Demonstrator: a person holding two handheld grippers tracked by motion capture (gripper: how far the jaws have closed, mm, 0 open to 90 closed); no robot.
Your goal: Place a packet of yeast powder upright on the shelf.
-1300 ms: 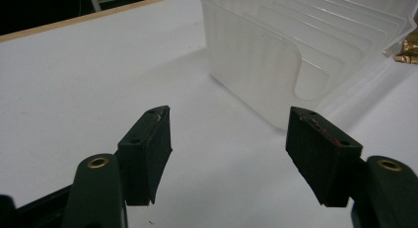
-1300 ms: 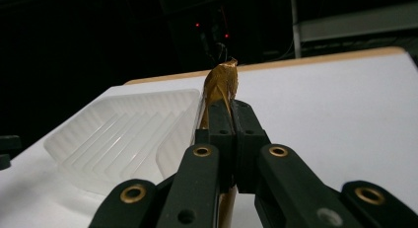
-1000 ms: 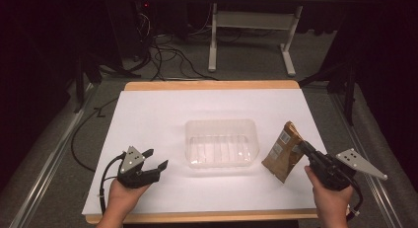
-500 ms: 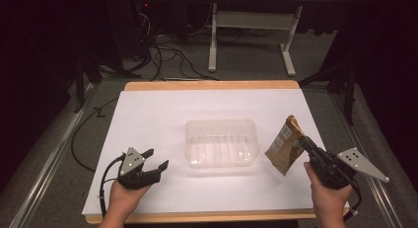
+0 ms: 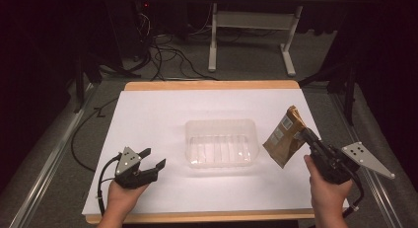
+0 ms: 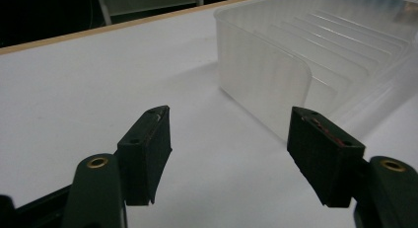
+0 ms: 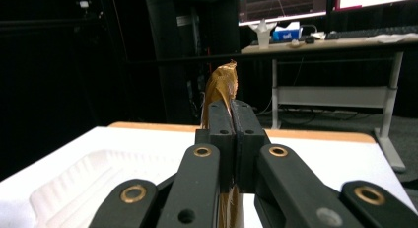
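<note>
— Where is the brown packet point(image 5: 285, 136) right now?

— In the right claw point(image 5: 304, 134), pinched flat between both jaws and lifted off the white worktop point(image 5: 162, 114), just right of the clear plastic tray point(image 5: 221, 143). It stands tilted, top leaning away from the person.

— Is it touching the tray?

— It looks apart from the rim, though the high view is dim there.

— And the left claw point(image 5: 152, 159)?

— Spread wide, holding nothing, low over the worktop near the tray's left wall, which the left gripper view shows just beyond the jaws.
</note>
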